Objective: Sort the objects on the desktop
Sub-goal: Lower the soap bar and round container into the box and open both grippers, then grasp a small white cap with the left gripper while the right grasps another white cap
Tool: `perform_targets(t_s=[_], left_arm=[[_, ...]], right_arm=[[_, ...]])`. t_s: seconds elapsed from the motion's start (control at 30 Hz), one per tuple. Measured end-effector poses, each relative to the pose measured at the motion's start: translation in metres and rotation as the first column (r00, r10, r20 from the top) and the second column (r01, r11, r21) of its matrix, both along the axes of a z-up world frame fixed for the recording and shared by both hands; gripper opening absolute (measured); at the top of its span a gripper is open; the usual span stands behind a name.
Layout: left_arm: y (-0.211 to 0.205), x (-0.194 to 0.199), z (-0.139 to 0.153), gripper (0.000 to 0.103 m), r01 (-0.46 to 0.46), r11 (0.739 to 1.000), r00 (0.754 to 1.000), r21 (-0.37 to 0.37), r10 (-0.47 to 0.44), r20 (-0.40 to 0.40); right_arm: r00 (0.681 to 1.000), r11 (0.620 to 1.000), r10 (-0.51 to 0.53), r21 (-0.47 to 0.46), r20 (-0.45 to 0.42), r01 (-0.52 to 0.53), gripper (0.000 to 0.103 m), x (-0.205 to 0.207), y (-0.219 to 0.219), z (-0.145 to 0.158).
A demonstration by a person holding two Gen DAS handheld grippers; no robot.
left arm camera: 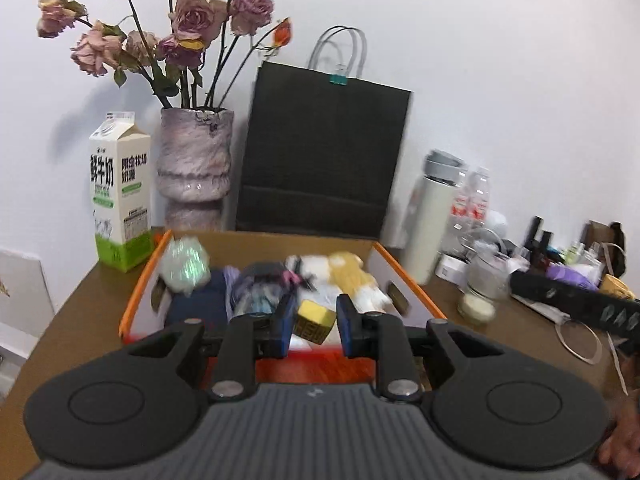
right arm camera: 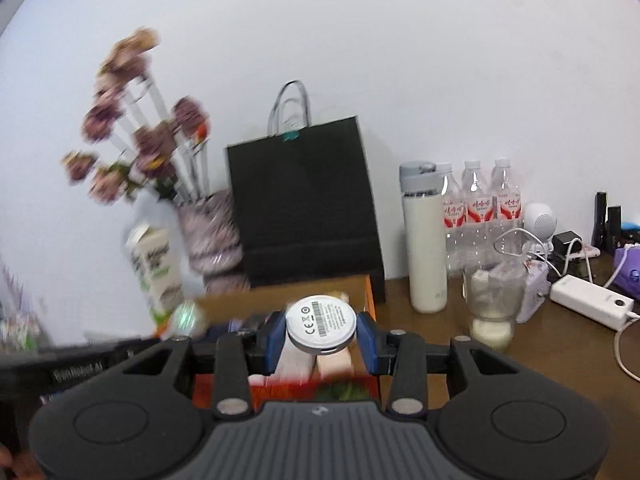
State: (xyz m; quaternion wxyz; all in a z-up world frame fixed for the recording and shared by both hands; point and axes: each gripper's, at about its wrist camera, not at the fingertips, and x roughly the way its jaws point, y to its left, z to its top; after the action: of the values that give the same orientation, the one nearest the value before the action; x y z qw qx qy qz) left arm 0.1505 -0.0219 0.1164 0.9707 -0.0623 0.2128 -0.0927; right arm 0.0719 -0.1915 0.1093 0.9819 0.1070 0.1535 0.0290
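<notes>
The left gripper (left arm camera: 313, 322) is clamped on a small yellow cube (left arm camera: 316, 319) with dark patterned faces, its blue pads (left arm camera: 285, 320) pressing the cube's two sides, and it hangs over the near end of the orange-edged cardboard box (left arm camera: 412, 284). Held square like that, the cube looks ready either to be lowered in or lifted clear; I cannot say which. The right gripper (right arm camera: 321, 330) is clamped on a round white disc (right arm camera: 321, 326) whose labelled underside, with barcode and small print, faces the camera; gripping it by the rim keeps it flat-on and secure above the same box, seen here from its right side.

The box is already crowded: a crinkled greenish bundle (left arm camera: 185, 266) at the far left, something dark blue under it, a dark toy-like clump in the middle and a yellow-and-white plush (left arm camera: 352, 276) to the right. The blur makes the middle items hard to name. Free floor inside looks scarce, so anything going down would likely land on top of the soft pile.

Behind the box stand a milk carton (left arm camera: 120, 192), a mottled vase (left arm camera: 195, 168) of dried roses and a black paper bag (left arm camera: 324, 160), all close to the far wall of the box. To the right on the tabletop (right arm camera: 540, 356) are a white flask (right arm camera: 427, 240), three water bottles (right arm camera: 478, 204), a glass jar (right arm camera: 493, 300) just beside the box, a power bank (right arm camera: 592, 304) and trailing white cables. The jar and cables are the nearest things to knock on a swing to the right
</notes>
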Motion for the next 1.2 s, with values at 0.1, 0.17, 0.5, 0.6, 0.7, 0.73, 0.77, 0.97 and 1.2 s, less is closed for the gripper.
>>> perform_targets(t_s=[0.1, 0.17, 0.5, 0.6, 0.7, 0.73, 0.77, 0.97, 1.2], left_arm=[[0.008, 0.041, -0.005, 0.023, 0.006, 1.0, 0.999, -0.027, -0.007, -0.033], [0.008, 0.071, -0.01, 0.023, 0.008, 1.0, 0.999, -0.01, -0.008, -0.054], [0.019, 0.194, -0.053, 0.031, -0.044, 0.998, 0.978, 0.047, 0.052, -0.202], [0.026, 0.2, -0.058, 0.034, -0.061, 0.998, 0.972, 0.016, 0.063, -0.227], [0.028, 0.181, -0.043, 0.05, -0.033, 0.999, 0.985, -0.007, 0.031, -0.169], [0.026, 0.17, -0.036, 0.055, -0.02, 1.0, 0.991, 0.005, 0.021, -0.133], [0.024, 0.157, -0.028, 0.063, -0.014, 1.0, 0.994, 0.021, 0.016, -0.104], [0.017, 0.088, -0.003, 0.072, -0.009, 1.0, 0.999, 0.014, 0.01, -0.051], [0.001, -0.027, -0.032, 0.092, -0.005, 0.991, 1.0, 0.136, 0.007, -0.007]], right_arm=[[1.0, 0.998, 0.004, 0.057, -0.027, -0.003, 0.038, 0.045, -0.007, 0.005], [0.997, 0.997, 0.028, 0.077, -0.077, -0.022, 0.038, 0.085, -0.01, 0.001], [0.933, 0.998, 0.047, 0.059, -0.357, -0.028, 0.039, 0.237, 0.001, -0.048], [0.933, 0.999, 0.022, 0.037, -0.359, -0.009, 0.05, 0.249, 0.001, -0.059], [0.935, 0.998, 0.029, 0.07, -0.353, -0.004, 0.056, 0.24, -0.001, -0.056], [0.944, 0.997, 0.026, 0.078, -0.328, -0.001, 0.059, 0.232, 0.0, -0.052], [0.956, 0.997, 0.02, 0.081, -0.291, 0.004, 0.066, 0.22, 0.001, -0.047], [0.98, 0.997, 0.042, 0.07, -0.196, -0.029, 0.076, 0.141, 0.028, -0.029], [0.986, 0.999, 0.013, -0.033, -0.168, -0.019, 0.09, 0.032, 0.046, -0.061]])
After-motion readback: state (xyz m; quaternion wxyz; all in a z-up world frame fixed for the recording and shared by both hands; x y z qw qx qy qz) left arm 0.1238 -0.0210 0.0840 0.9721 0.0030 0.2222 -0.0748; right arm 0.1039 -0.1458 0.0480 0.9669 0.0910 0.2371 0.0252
